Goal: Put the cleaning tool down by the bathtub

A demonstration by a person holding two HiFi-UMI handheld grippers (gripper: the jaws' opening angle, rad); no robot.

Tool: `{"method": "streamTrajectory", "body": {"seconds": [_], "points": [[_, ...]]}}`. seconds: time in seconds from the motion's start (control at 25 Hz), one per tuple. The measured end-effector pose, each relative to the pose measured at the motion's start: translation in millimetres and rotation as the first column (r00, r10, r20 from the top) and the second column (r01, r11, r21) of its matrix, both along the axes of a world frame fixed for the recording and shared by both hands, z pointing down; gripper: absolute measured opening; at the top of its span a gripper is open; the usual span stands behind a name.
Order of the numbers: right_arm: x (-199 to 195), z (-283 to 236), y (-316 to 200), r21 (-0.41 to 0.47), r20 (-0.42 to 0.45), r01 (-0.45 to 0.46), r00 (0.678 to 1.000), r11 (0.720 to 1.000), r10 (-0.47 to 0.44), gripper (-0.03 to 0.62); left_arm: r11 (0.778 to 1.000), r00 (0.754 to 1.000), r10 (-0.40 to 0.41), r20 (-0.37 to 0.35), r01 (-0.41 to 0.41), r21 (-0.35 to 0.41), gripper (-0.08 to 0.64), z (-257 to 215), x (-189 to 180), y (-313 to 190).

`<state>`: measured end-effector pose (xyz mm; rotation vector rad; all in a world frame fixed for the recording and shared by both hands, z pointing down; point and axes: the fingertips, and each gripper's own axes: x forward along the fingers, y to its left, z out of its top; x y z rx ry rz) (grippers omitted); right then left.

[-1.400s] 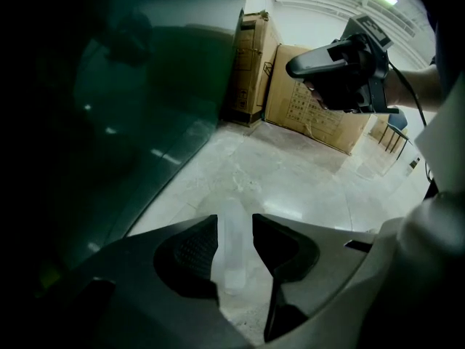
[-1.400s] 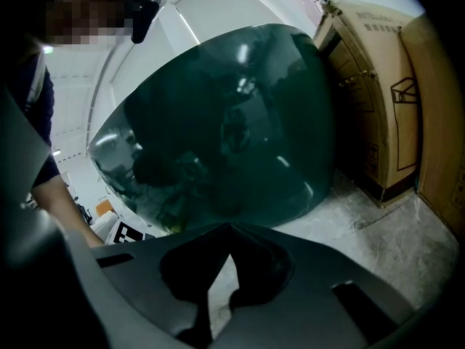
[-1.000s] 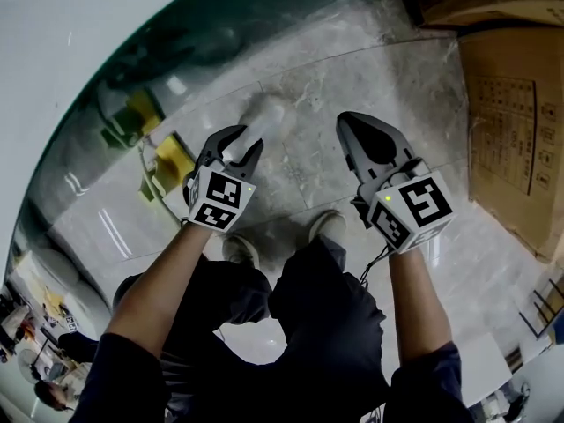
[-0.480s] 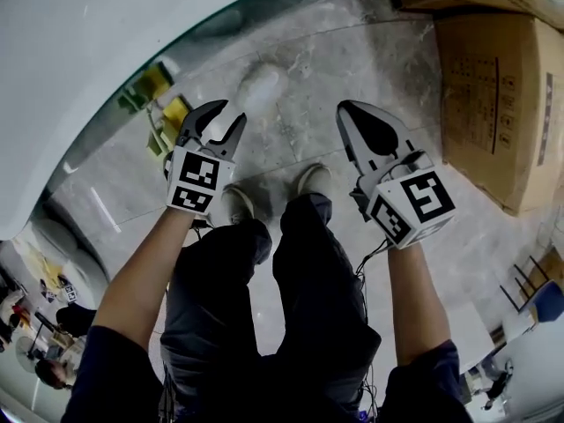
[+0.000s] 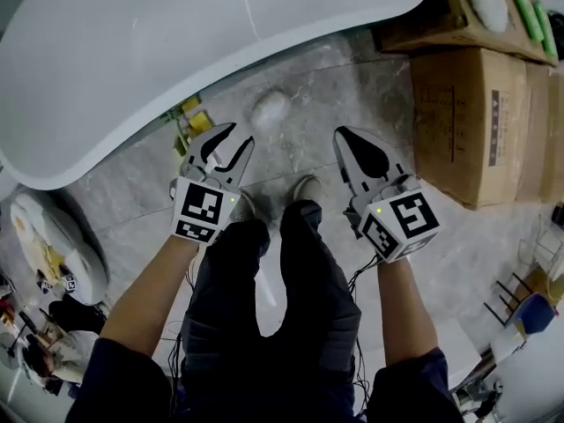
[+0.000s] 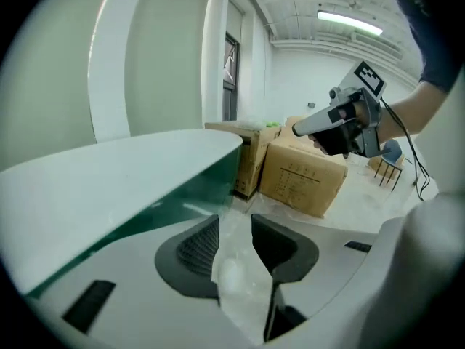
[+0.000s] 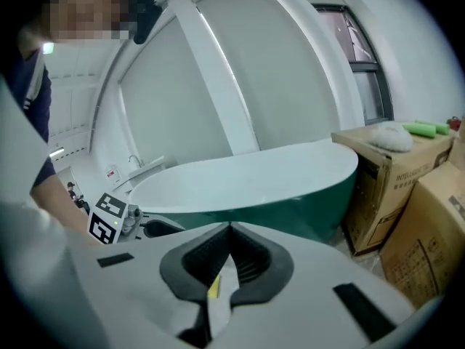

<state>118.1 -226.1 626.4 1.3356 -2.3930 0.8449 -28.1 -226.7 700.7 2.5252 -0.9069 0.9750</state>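
The cleaning tool [image 5: 270, 106], a white fluffy pad, lies on the marble floor right by the white bathtub [image 5: 176, 51]. My left gripper [image 5: 240, 135] hangs above and just short of it, apart from it. Its jaws are open and closing a little, with nothing between them. In the left gripper view the pad [image 6: 232, 267] shows on the floor through the gap of my left gripper [image 6: 234, 224]. My right gripper [image 5: 339, 133] is to the right, over the floor, shut and empty; in the right gripper view its tips [image 7: 229, 227] meet.
Cardboard boxes [image 5: 458, 122] stand to the right of the tub, with green items [image 5: 529, 11] on top. A yellow object [image 5: 188, 117] lies at the tub's foot beside the left gripper. The person's legs and shoes are below the grippers.
The left gripper has drawn back from the white pad, which stays on the floor. The view has risen, and more of the tub rim and the boxes shows.
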Motion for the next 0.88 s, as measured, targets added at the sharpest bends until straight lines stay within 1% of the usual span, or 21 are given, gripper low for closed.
{"method": "streamTrajectory", "body": {"seconds": [0.2, 0.48, 0.76, 0.88], "points": [[-5.5, -89.2, 9.3, 0.053, -0.012, -0.004, 1.0, 0.999, 0.005, 0.005, 0.997, 0.998, -0.021, -0.054, 0.024, 0.07, 0.16, -106.0, -7.4, 6.1], [-15.5, -196.0, 45.4, 0.144, -0.134, 0.037, 0.991, 0.989, -0.018, 0.005, 0.984, 0.993, -0.013, -0.121, 0.034, 0.176, 0.16, -246.3, -23.2, 25.7], [-41.8, -269.2, 60.4, 0.203, -0.138, 0.057, 0.99, 0.978, -0.029, 0.005, 0.967, 0.981, -0.052, -0.187, 0.096, 0.235, 0.16, -347.8, -43.8, 36.9], [-51.6, -291.9, 64.1, 0.227, -0.153, 0.076, 0.987, 0.971, -0.042, 0.005, 0.96, 0.977, -0.046, -0.209, 0.101, 0.261, 0.16, -383.0, -51.2, 42.3]]}}
